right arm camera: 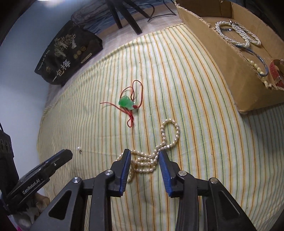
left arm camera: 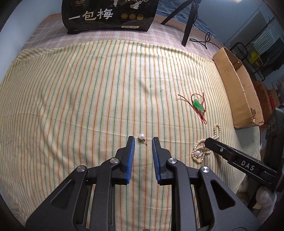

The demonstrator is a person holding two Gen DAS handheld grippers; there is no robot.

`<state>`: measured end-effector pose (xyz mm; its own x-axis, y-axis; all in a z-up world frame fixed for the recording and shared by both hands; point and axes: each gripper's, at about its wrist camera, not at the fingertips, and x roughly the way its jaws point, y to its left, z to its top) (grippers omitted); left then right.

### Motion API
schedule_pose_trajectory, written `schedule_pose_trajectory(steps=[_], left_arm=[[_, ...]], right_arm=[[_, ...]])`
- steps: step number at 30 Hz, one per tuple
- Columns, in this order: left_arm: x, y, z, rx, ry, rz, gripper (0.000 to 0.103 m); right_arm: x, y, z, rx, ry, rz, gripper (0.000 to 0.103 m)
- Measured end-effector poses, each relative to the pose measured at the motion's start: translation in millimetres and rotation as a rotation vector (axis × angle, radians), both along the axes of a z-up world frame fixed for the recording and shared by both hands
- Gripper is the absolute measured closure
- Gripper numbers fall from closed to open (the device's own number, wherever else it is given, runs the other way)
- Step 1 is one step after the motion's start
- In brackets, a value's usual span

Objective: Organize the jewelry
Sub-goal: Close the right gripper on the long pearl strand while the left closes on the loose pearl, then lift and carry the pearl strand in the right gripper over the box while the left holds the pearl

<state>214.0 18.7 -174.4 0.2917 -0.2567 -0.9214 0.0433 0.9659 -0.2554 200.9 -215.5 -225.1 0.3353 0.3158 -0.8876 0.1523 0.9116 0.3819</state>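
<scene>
A single pearl stud earring [left arm camera: 141, 136] lies on the striped cloth [left arm camera: 88, 99], just ahead of and between the blue pads of my left gripper [left arm camera: 142, 140]. The pads stand apart and do not touch it. My right gripper [right arm camera: 144, 154] points down over a heaped pearl necklace [right arm camera: 147, 160]; its strands lie loose between the parted pads, and one loop runs under the left finger [right arm camera: 124, 168]. A green pendant on a red cord [right arm camera: 126, 103] lies farther out on the cloth. The stud [right arm camera: 78, 148] also shows in the right wrist view, beside the left gripper's finger [right arm camera: 60, 158].
An open cardboard box [right arm camera: 213, 53] at the cloth's right edge holds pearl bracelets [right arm camera: 237, 33], a blue bangle [right arm camera: 262, 65] and a red item [right arm camera: 276, 74]. A black snack bag [left arm camera: 108, 16], a tripod [left arm camera: 188, 23] and a cable [left arm camera: 204, 40] stand at the far end.
</scene>
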Motion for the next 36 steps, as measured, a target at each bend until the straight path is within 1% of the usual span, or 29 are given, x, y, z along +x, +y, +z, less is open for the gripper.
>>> schedule_pose_trajectory(steps=[3,6,7,8,10,11,12,13,17,18,19,21,23,29,33,36], left_arm=[[1,0,-2,-0.001,0.004,0.003,0.084],[3,0,-4,-0.004,0.009,0.003,0.084],[4,1,-5,-0.005,0.010,0.003,0.084],[4,1,-5,-0.006,0.011,0.004,0.084],[5,1,-7,-0.013,0.018,0.009,0.084],[5,1,-8,-0.014,0.021,0.011,0.084],[6,1,-10,-0.017,0.025,0.013,0.084],[6,1,-11,-0.018,0.028,0.015,0.084],[9,-2,-15,-0.024,0.036,0.018,0.084],[10,-3,-16,-0.022,0.038,0.018,0.086],[11,-4,-17,-0.018,0.040,0.019,0.091],[13,-6,-20,-0.010,0.044,0.019,0.092],[15,-8,-22,-0.003,0.047,0.017,0.096],[17,-18,-29,0.048,0.042,-0.018,0.097],[16,-15,-22,0.037,0.028,-0.008,0.097],[13,-11,-10,0.008,0.004,0.001,0.097]], right_arm=[[4,5,-1,-0.028,-0.009,0.015,0.068],[4,13,-1,-0.079,-0.026,0.048,0.072],[4,16,-1,-0.099,-0.035,0.062,0.076],[3,18,-1,-0.115,-0.043,0.073,0.078],[3,18,-1,-0.133,-0.052,0.079,0.087],[3,17,-1,-0.126,-0.056,0.079,0.089],[3,15,-1,-0.118,-0.055,0.077,0.095],[3,13,-1,-0.112,-0.055,0.075,0.097],[3,10,0,-0.095,-0.058,0.076,0.097],[3,10,1,-0.093,-0.061,0.078,0.097],[3,10,1,-0.089,-0.064,0.081,0.097],[2,10,3,-0.082,-0.069,0.086,0.097],[3,12,6,-0.076,-0.076,0.095,0.097],[1,22,15,-0.077,-0.110,0.135,0.098],[-1,29,27,-0.070,-0.146,0.159,0.098],[-3,32,42,-0.054,-0.183,0.174,0.098]])
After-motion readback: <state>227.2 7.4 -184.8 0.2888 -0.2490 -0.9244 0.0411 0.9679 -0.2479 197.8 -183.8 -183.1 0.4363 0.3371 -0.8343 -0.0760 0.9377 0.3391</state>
